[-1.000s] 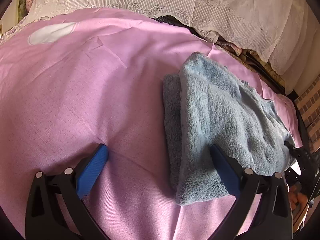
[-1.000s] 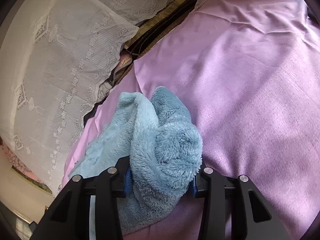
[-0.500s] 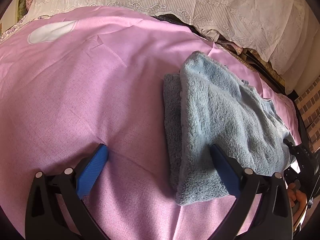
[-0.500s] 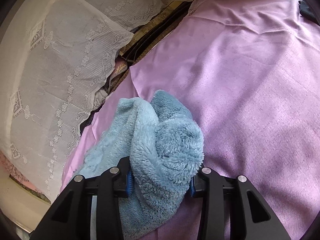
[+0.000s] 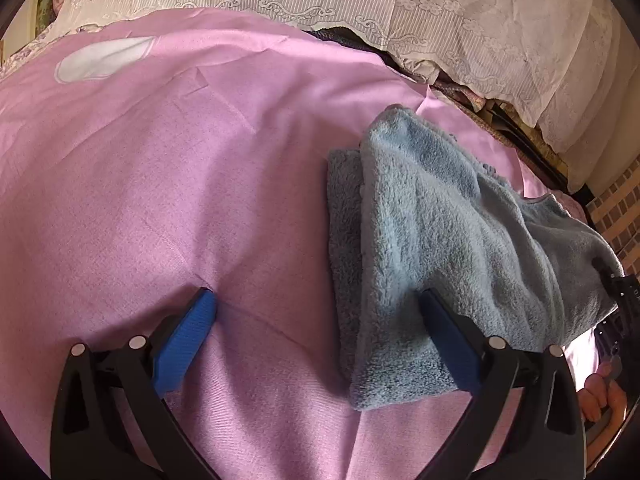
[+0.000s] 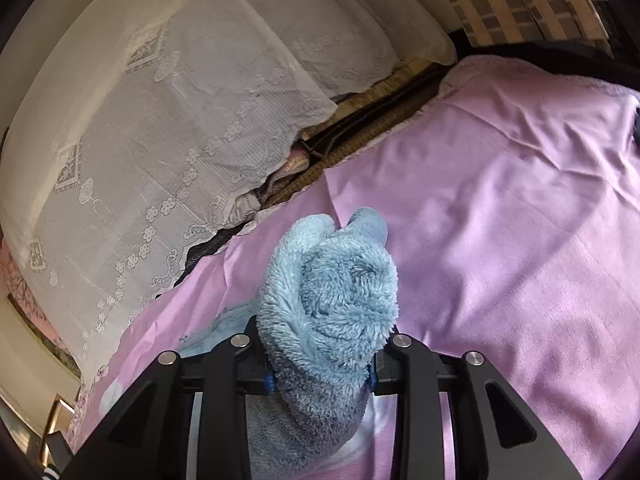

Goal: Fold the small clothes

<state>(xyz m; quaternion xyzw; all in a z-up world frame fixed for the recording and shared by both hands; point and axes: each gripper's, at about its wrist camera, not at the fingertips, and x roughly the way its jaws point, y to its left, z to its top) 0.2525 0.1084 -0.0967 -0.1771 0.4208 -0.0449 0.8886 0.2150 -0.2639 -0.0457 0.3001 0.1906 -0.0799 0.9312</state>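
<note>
**Fleece bunched in right tongs, left tongs spread on the sheet**

Gripped by the right gripper (image 6: 322, 376): a thick wad of the blue fleece garment (image 6: 328, 300), squeezed between the blue pads, with the pile bulging out ahead of the black fingers. Jaws just closed further on that wad. Raised off the pink sheet (image 6: 500, 220) at this end, with loose fleece hanging below the tongs.

Seen from the left wrist: rest of the blue fleece garment (image 5: 440, 240) lying folded over itself on the pink sheet (image 5: 180, 180), toward the sheet's right edge, top layer sloping up to the right where it is lifted. Narrow strip of the lower layer showing along its left side.

Left gripper (image 5: 316, 304) standing wide open, tips down on the surface. Left finger (image 5: 188, 332) pressed onto bare sheet, denting it; right finger (image 5: 444, 332) set against the near end of the fleece, apparently on top of it. Nothing clamped between them.

Beyond the sheet's far edge: white lace cloth (image 5: 400, 8) draped along the back. Part of a hand (image 5: 600, 396) at the right border. No containers in view.
</note>
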